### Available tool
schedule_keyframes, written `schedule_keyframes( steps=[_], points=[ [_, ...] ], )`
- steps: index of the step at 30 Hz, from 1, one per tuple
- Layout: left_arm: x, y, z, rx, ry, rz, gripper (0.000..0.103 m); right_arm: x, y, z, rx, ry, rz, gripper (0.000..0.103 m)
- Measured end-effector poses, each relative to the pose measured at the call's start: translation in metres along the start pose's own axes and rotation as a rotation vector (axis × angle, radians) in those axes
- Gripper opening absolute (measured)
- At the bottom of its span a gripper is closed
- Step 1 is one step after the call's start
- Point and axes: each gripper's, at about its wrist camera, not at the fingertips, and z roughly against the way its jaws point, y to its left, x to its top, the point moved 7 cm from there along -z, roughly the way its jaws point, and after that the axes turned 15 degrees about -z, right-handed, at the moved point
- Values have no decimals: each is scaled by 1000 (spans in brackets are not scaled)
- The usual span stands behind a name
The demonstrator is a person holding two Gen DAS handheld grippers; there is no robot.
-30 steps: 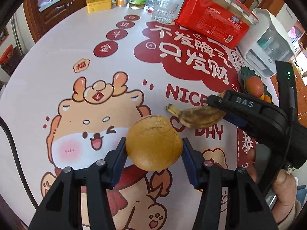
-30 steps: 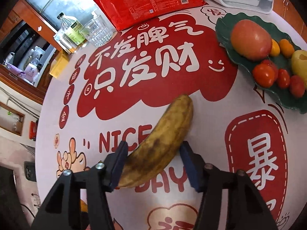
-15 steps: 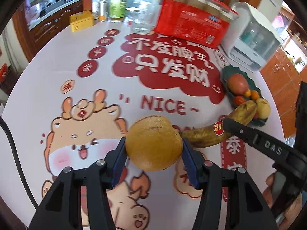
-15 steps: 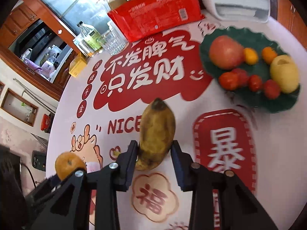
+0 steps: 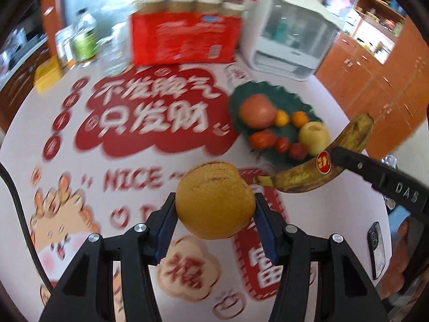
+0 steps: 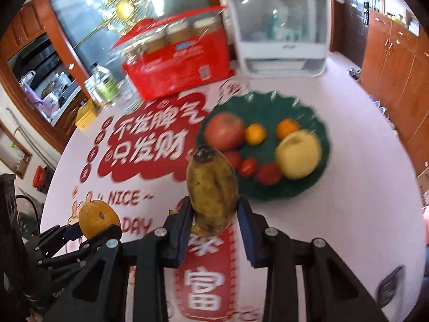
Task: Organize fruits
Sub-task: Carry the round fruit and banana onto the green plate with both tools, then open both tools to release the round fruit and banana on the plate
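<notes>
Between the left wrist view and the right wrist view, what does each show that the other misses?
Left wrist only: the red round sticker on the spotted brown banana, and a dark smartphone at the table edge. Right wrist only: the banana's blackened tip end-on, and the left tool from outside, shut on the rough round orange. Both: the green scalloped plate of fruit and the red carton.

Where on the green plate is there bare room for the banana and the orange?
The green plate is bare along its far and right rim, beyond the tangerines. The near left is crowded: red apple, tomatoes, yellow apple.
</notes>
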Motion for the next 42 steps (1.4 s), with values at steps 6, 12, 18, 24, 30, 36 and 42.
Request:
schedule_keyframes(
  steps=[6, 12, 18, 24, 30, 36, 42],
  points=[
    [57, -43, -26, -39, -28, -78, 54, 54, -29, 2, -36, 25, 16, 34],
    [88, -76, -72, -100, 10, -106, 54, 93, -33, -35, -73, 115, 76, 34],
    [97, -90, -106, -159, 44, -73, 54, 109, -28, -84, -120, 204, 122, 34],
    [97, -97, -126, -173, 64, -77, 54, 131, -42, -124, -118, 261, 9, 34],
    [94, -96, -140, -178, 76, -66, 54, 134, -43, -155, -147, 289, -31, 34],
    [95, -95, -139, -172, 54, -74, 54, 126, -33, -158, -138, 302, -9, 39],
    [104, -96, -122, -136, 0, -125, 66, 122, -32, -143, -146, 256, 29, 39]
  ],
)
